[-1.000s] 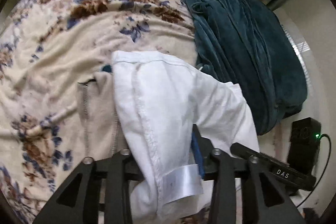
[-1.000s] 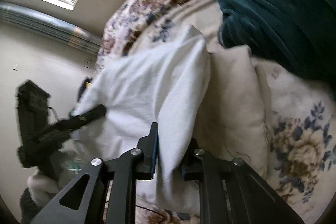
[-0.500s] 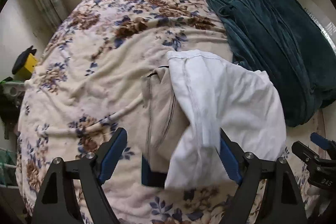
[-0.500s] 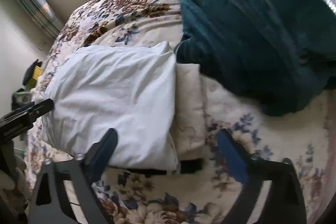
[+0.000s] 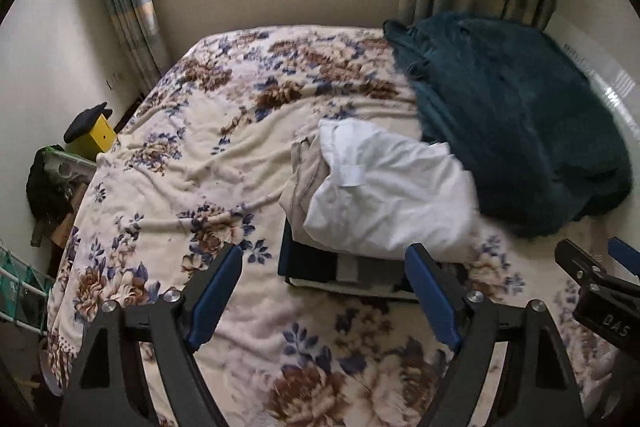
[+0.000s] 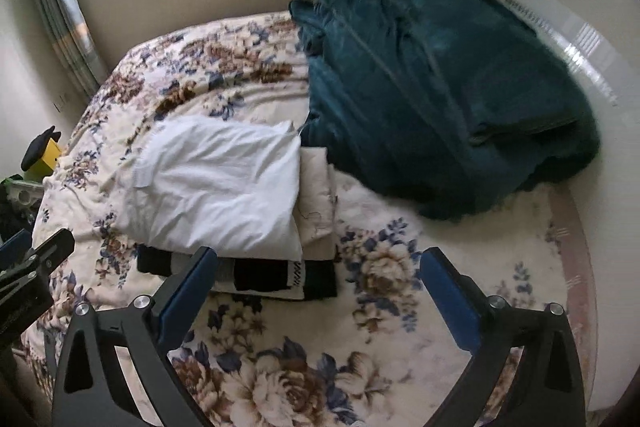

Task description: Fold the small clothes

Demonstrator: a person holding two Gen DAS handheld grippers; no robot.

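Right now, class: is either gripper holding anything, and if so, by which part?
Nothing is held. The left gripper and right gripper are both open and empty, above the bed; the white garment lies folded on the stack.

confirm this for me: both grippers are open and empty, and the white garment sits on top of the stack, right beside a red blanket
Not quite: the blanket is dark teal, not red, as the right wrist view shows. The rest holds: the left gripper and the right gripper are both open and empty, and the white garment lies on top of the stack beside that blanket.
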